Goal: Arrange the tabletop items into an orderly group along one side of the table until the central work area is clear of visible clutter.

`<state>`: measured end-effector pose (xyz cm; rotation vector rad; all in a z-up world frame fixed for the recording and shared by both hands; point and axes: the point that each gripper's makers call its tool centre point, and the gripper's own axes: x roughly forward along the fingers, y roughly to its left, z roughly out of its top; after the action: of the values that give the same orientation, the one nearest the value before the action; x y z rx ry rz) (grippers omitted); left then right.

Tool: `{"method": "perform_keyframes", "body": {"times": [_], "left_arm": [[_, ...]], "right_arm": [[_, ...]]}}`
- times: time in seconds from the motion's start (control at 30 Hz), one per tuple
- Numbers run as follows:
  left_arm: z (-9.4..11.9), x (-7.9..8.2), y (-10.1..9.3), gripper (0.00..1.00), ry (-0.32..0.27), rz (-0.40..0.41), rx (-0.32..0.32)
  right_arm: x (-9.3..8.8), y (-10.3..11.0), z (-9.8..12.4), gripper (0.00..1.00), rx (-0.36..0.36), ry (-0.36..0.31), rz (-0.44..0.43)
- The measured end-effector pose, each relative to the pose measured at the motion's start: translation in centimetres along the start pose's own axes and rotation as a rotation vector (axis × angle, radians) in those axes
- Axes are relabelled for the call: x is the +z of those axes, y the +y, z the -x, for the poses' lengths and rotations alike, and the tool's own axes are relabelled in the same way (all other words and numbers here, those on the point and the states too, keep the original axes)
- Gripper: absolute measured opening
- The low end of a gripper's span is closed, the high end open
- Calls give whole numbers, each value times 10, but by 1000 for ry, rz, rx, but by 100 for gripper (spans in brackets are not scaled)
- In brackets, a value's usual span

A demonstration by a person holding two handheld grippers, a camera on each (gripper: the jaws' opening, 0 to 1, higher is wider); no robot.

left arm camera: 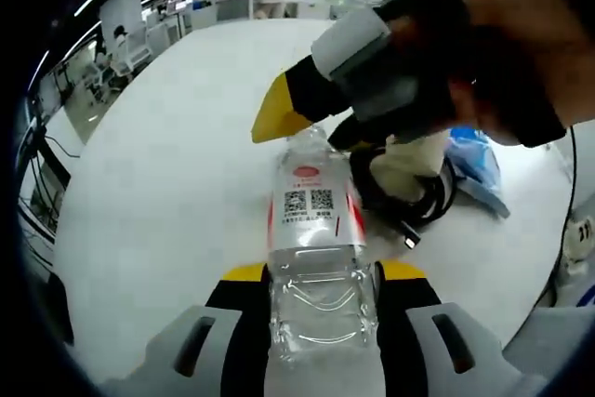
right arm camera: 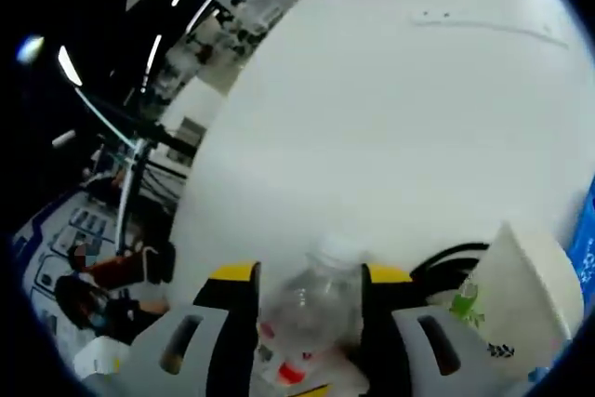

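Note:
A clear plastic water bottle (left arm camera: pixel 321 258) with a red and white label lies between the yellow-tipped jaws of my left gripper (left arm camera: pixel 323 271), which is shut on its body. In the left gripper view my right gripper (left arm camera: pixel 311 132), held by a hand, comes in from the upper right and its jaws sit on either side of the bottle's top. The right gripper view has the same bottle (right arm camera: pixel 311 309) filling the gap of my right gripper (right arm camera: pixel 310 273), its cap pointing away over the white table (right arm camera: pixel 390 118).
A white paper cup (right arm camera: pixel 516 295) with green print stands just right of the bottle, beside a coiled black cable (left arm camera: pixel 414 206). A blue bag (left arm camera: pixel 479 160) lies behind them. The white table (left arm camera: pixel 167 183) stretches to the left and far side. People stand at desks beyond.

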<state>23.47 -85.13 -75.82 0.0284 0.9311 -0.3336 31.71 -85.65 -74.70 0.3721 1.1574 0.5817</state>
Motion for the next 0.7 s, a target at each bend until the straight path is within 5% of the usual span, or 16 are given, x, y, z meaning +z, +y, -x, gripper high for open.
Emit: {"method": "perform_keyframes", "body": {"times": [0.37, 0.7], "left_arm": [[2, 0, 0, 41, -14, 45, -27], [8, -2, 0, 40, -37, 49, -84]], "right_arm": [[11, -7, -6, 23, 87, -133, -248], [19, 6, 11, 17, 187, -249, -203]]}}
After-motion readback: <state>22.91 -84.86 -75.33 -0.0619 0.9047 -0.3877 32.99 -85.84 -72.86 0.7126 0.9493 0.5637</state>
